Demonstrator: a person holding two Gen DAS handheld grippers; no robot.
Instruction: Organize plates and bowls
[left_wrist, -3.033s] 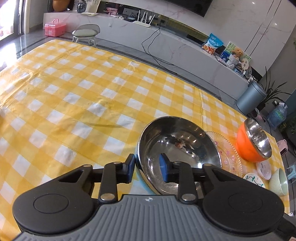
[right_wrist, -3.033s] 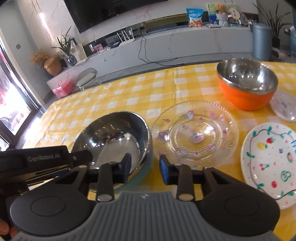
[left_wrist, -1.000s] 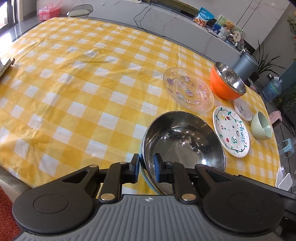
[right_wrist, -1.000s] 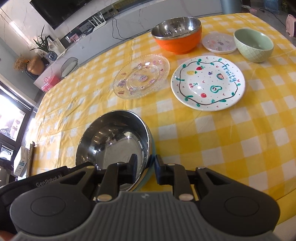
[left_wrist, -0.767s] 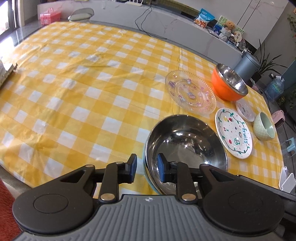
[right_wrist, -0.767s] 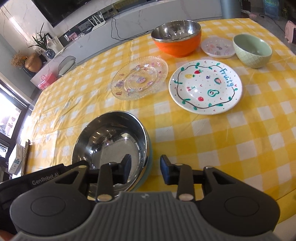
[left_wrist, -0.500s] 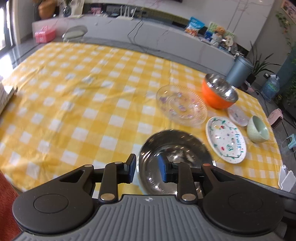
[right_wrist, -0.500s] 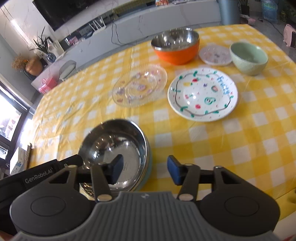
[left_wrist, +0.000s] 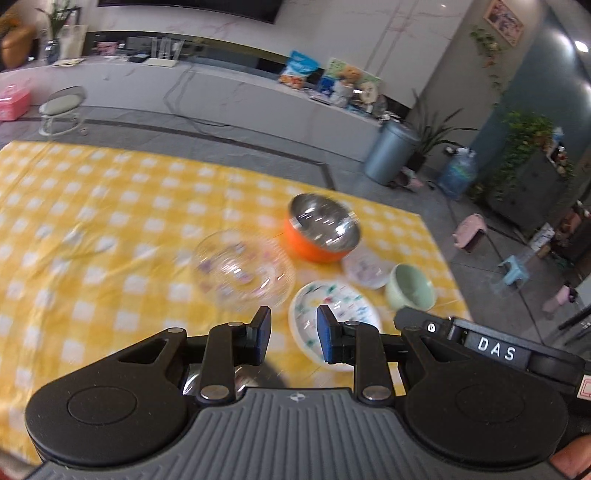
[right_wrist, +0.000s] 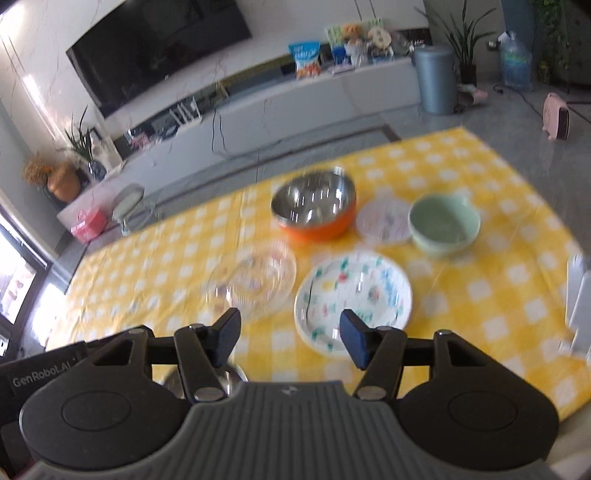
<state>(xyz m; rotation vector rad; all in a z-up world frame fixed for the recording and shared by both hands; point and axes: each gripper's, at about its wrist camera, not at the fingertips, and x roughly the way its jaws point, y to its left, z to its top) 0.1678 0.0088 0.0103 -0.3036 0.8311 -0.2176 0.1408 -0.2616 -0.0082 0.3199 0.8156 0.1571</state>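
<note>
Above yellow checked tablecloth (right_wrist: 480, 177), left gripper (left_wrist: 292, 334) and right gripper (right_wrist: 290, 338) hover, jaws apart, empty. Steel bowl (right_wrist: 236, 376) sits below them at near edge, mostly hidden. Glass plate (right_wrist: 255, 282), painted plate (right_wrist: 352, 288), orange bowl (right_wrist: 314, 206) beyond.

Right gripper (right_wrist: 290, 338) jaws spread wide above painted plate (right_wrist: 352, 295); steel bowl (right_wrist: 207, 378) beneath.
</note>
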